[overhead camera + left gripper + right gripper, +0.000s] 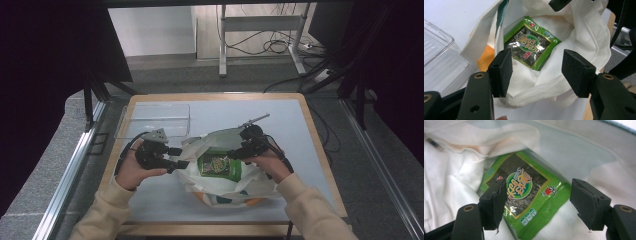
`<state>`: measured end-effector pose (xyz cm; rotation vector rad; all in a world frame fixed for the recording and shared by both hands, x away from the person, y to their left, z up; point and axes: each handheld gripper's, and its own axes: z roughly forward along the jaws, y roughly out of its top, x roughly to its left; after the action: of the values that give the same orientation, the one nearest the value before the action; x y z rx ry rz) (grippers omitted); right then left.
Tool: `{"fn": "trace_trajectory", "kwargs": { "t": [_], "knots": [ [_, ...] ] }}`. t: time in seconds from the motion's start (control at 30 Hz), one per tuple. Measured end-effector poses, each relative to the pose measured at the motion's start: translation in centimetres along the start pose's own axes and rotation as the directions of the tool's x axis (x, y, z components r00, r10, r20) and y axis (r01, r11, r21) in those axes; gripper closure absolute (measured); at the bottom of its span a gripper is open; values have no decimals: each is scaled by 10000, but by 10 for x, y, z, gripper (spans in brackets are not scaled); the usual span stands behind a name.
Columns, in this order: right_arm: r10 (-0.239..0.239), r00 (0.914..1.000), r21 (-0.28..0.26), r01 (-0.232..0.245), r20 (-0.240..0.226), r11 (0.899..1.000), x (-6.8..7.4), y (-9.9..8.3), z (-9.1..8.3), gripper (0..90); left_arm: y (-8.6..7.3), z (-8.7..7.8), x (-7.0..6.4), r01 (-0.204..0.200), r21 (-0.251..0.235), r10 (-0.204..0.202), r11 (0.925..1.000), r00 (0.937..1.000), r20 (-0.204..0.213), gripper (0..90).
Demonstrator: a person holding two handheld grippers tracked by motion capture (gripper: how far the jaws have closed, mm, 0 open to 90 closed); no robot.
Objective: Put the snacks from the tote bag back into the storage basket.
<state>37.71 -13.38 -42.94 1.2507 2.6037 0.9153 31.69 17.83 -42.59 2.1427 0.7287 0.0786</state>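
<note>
A green seaweed snack packet (218, 165) (531, 46) (524, 200) lies flat inside an open white cloth bag (225, 187) (584, 30) (454, 182) at the table's front middle. My left gripper (181, 157) (536, 72) stands open at the bag's left rim, its jaws either side of the rim edge, nothing pinched. My right gripper (234, 153) (537, 203) is open just above the packet, jaws straddling it without touching it.
A clear plastic tray (155, 120) (439, 57) sits on the white table top (285, 130) behind and left of the bag. An orange patch (485, 58) shows under the bag. Wooden table edges and metal frame rails surround the surface.
</note>
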Motion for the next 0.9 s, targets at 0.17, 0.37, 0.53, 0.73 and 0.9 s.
{"fn": "trace_trajectory", "kwargs": {
  "t": [0.17,0.37,0.53,0.73,0.9],
  "knots": [
    [537,9973,629,-568,498,9964,-2,4,9,296,3,0,3,-38,-7,38,10000,10000,74,405],
    [851,9930,842,-919,813,9922,4,4,13,262,3,-1,4,-100,-10,101,9999,9998,157,397],
    [1108,9902,1418,-1221,852,9823,7,3,24,265,3,0,4,-119,39,118,9999,9998,158,394],
    [1278,9875,2060,-1444,918,9678,7,4,41,267,3,4,3,-200,158,197,9997,9997,162,391],
    [1535,9829,2596,-1752,1018,9497,5,1,57,265,2,6,2,-283,271,280,9992,9995,117,386]
  ]
}}
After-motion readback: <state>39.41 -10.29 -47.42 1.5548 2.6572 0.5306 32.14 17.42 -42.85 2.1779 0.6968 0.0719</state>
